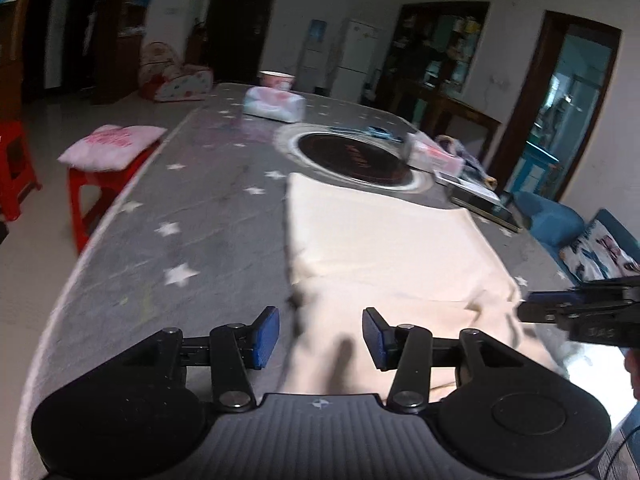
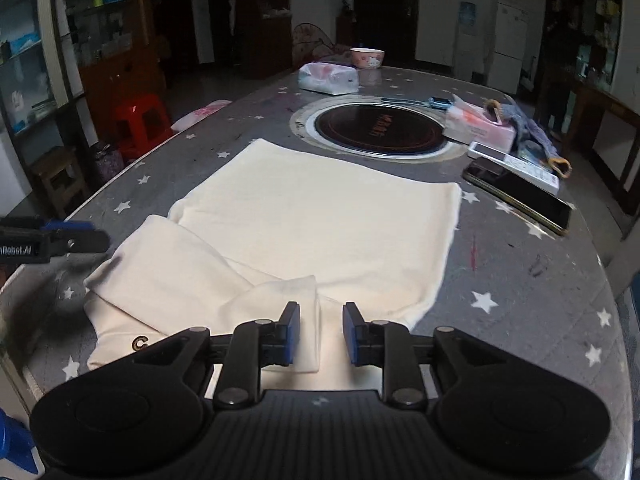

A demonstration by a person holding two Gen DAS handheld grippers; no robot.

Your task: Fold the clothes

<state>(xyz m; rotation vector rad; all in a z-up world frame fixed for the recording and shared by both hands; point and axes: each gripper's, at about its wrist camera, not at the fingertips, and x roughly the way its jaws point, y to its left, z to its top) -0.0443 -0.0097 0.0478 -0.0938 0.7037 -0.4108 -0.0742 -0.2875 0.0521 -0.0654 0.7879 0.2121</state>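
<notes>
A cream garment (image 2: pixel 320 216) lies flat on the grey star-patterned table (image 2: pixel 520 280), one sleeve (image 2: pixel 172 264) folded in across its near left part. A small "C" mark (image 2: pixel 140 343) shows near the front hem. My right gripper (image 2: pixel 321 334) hovers over the near edge of the garment. Its blue pads stand apart, with a folded sleeve end lying below and between them, unpressed. My left gripper (image 1: pixel 320 338) is open above the same cream garment (image 1: pixel 380 240), nothing held. Each gripper shows in the other's view: the right gripper (image 1: pixel 580 308) and the left gripper (image 2: pixel 60 236).
Beyond the garment a round black cooktop (image 2: pixel 380 126) is set into the table. A phone (image 2: pixel 520 196), remote (image 2: pixel 516 164) and tissue box (image 2: pixel 480 124) lie at the right. A tissue pack (image 2: pixel 330 78) and bowl (image 2: pixel 367 57) sit at the far end. A red stool (image 1: pixel 100 184) with a pink cushion stands left.
</notes>
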